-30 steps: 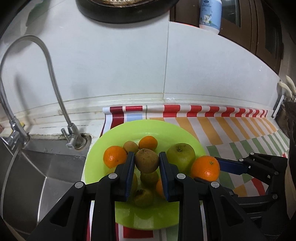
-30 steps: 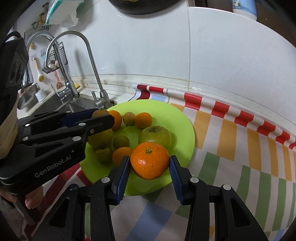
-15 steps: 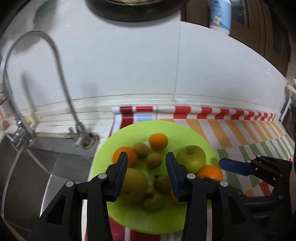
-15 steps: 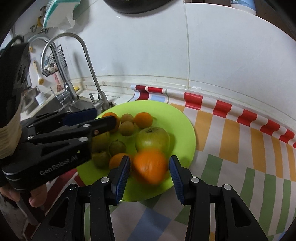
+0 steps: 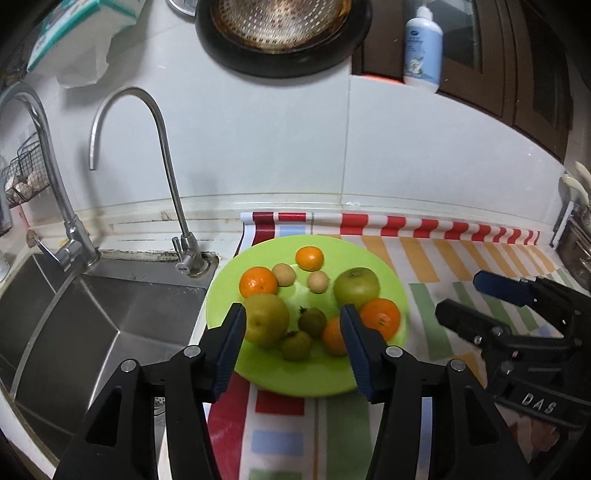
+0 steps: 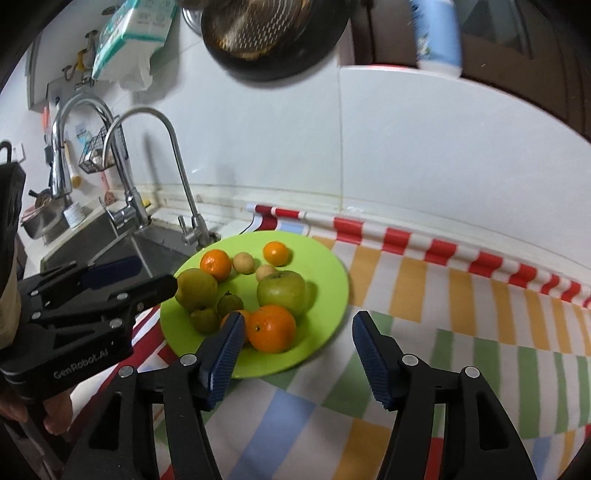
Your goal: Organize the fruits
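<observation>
A lime-green plate (image 5: 332, 380) (image 6: 328, 266) lies on the striped cloth and carries several fruits. Among them are a green apple (image 5: 356, 284) (image 6: 282, 291), a big orange (image 5: 382, 317) (image 6: 272, 328), a yellow-green pear (image 5: 266, 319) (image 6: 195, 288) and small brown kiwis (image 5: 317, 281). My left gripper (image 5: 291, 350) hovers above the plate's near side, its jaws opening, nothing between the pads. My right gripper (image 6: 297, 354) hangs over the plate's near right edge, jaws opening and empty; the big orange rests on the plate just beyond its left finger.
A steel sink (image 5: 85, 325) with two taps (image 5: 162, 155) lies left of the plate. White tiled wall stands behind. A dark pan (image 5: 280, 33) hangs above, a white bottle (image 5: 423, 44) on the ledge. The striped cloth (image 6: 461, 332) stretches to the right.
The left gripper let go of a brown kiwi, the right let go of the big orange; both fruits now lie on the plate. Both grippers opened and drew back and up.
</observation>
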`<state>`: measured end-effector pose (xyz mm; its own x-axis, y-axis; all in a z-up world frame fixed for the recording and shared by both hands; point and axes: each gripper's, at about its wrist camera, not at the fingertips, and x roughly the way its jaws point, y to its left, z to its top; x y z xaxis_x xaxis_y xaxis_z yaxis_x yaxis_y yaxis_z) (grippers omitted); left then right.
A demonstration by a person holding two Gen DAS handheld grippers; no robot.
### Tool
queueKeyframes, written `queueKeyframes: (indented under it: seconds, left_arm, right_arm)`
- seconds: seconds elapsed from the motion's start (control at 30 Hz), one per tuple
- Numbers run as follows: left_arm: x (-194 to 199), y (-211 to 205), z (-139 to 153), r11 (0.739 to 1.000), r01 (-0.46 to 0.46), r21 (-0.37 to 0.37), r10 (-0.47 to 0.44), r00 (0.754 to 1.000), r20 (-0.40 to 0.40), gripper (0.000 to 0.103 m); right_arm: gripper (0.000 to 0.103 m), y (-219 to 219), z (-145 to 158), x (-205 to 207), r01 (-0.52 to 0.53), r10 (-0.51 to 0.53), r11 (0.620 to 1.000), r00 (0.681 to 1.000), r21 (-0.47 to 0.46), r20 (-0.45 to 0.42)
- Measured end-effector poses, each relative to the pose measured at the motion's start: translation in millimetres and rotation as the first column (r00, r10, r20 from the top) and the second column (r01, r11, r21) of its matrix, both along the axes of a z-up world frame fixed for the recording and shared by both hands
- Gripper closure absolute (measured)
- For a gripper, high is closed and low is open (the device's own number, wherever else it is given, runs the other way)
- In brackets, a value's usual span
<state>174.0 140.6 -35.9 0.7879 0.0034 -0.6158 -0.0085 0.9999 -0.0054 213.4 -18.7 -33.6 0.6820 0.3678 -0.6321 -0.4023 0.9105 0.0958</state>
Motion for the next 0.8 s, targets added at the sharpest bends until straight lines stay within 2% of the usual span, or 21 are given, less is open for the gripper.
queueKeyframes:
  seconds: [0.07, 0.17, 0.23, 0.47, 0.6, 0.73, 0.8]
  left_arm:
    - [-11.5, -4.3, 3.6, 1.000, 0.003, -0.007, -0.003, 1.000, 0.009, 0.048]
    - [-24.4, -9.1, 7.3, 1.000, 0.003, -0.016, -0.003, 1.000, 0.012, 0.047]
    - [-35.3, -13.8, 10.5, 1.000, 0.003, -0.021, -0.003, 1.000, 0.016, 0.046]
    - [-70.4, -32.9, 22.1, 0.999, 0.016, -0.032, -0.015, 0.999, 0.046, 0.035]
    - [-86.5, -45.8, 28.9, 0.999, 0.037, -0.018, -0.036, 0.997, 0.067, 0.032]
    - [-102.9, -59.4, 34.6, 0.998, 0.062, 0.004, -0.062, 0.994, 0.094, 0.023]
    - [-111.8, -66.0, 36.6, 0.997, 0.082, 0.008, -0.082, 0.991, 0.104, 0.021]
  right_arm:
    - [0.041, -6.3, 6.7, -9.6, 0.013, -0.013, 1.000, 1.000, 0.003, 0.013]
    - [0.034, -16.8, 16.8, -25.9, 0.046, -0.046, 0.999, 0.998, 0.007, 0.041]
    - [0.034, -24.4, 22.4, -37.0, 0.068, -0.068, 0.998, 0.996, 0.007, 0.060]
    - [0.029, -51.9, 35.5, -71.6, 0.141, -0.140, 0.990, 0.986, -0.003, 0.091]
    - [0.026, -66.5, 41.0, -93.4, 0.195, -0.192, 0.981, 0.975, -0.011, 0.107]
    - [0.025, -81.1, 46.1, -118.1, 0.236, -0.231, 0.971, 0.965, -0.025, 0.123]
    - [0.022, -87.8, 47.7, -128.4, 0.253, -0.248, 0.967, 0.961, -0.030, 0.127]
